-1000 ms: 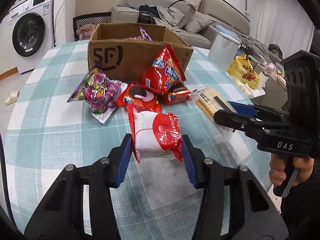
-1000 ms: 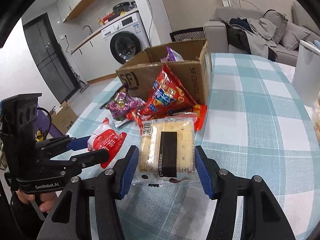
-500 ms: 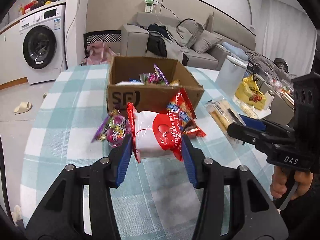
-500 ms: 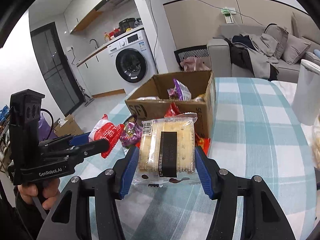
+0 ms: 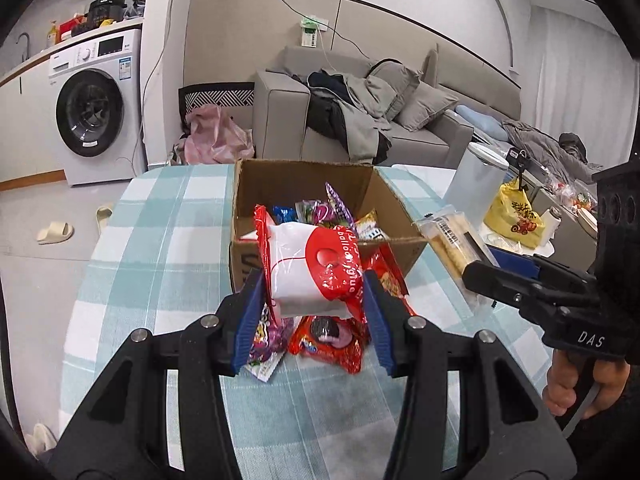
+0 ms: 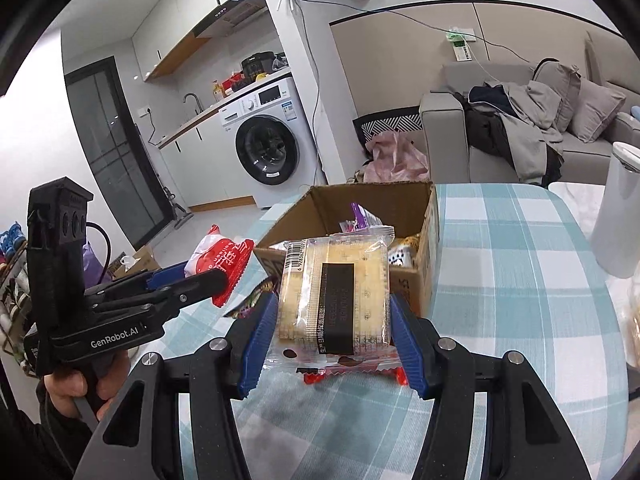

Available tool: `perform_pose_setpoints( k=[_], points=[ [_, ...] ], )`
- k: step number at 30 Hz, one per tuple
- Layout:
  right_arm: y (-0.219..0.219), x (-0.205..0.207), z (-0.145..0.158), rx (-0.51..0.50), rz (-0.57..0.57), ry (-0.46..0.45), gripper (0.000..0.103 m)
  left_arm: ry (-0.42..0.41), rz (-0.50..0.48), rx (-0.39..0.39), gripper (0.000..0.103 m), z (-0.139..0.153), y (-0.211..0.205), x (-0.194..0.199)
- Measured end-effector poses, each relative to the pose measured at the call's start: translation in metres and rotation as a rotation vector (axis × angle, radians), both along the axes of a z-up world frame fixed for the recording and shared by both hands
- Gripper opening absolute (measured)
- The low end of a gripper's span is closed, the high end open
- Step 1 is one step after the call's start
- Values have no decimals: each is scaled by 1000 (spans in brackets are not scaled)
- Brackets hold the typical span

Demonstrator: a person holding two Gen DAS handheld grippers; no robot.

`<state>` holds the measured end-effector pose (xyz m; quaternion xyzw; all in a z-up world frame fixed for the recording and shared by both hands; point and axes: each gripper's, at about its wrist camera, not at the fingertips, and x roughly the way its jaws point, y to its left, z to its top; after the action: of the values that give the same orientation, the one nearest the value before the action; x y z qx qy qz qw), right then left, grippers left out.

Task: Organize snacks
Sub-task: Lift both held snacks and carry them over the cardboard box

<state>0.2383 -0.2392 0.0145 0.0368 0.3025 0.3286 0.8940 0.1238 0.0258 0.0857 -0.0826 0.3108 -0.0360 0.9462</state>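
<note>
Red-and-white plastic snack packet (image 5: 314,270), long axis upright, is pinched by the left gripper (image 5: 314,312); the right gripper (image 6: 334,338) pinches an upright clear-wrapped cracker pack (image 6: 335,300) before the open cardboard box (image 5: 400,216).

Cardboard box (image 5: 400,216) front wall and its printed logo mostly hidden behind the red-and-white packet (image 5: 316,270) between the jaws; purple snack bag (image 5: 266,336) half covered below the left pad; box contents too jumbled to name; cracker pack (image 6: 336,300) small print unreadable

checked table (image 5: 168,264), cardboard box (image 5: 304,184), red oreo pkt (image 5: 328,338), purple pkt (image 5: 268,340), white canister (image 6: 618,216)
</note>
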Motion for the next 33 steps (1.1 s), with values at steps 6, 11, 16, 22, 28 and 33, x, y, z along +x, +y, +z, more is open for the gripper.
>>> perform_pose_setpoints(
  k=[6, 11, 16, 22, 28, 33],
  points=[
    [8, 15, 10, 9, -13, -11, 57, -9, -11, -1, 46, 6, 2, 22],
    [14, 32, 13, 23, -27, -6, 57, -5, -9, 1, 46, 7, 6, 40],
    [19, 46, 16, 29, -33, -4, 57, -11, -5, 3, 46, 10, 10, 58],
    [26, 64, 20, 38, -37, 2, 57, -15, -6, 11, 46, 13, 14, 81],
    [29, 77, 20, 46, -46, 13, 57, -5, 2, 8, 46, 9, 19, 103],
    [35, 86, 16, 31, -50, 21, 57, 17, 7, -2, 46, -1, 25, 122]
  ],
)
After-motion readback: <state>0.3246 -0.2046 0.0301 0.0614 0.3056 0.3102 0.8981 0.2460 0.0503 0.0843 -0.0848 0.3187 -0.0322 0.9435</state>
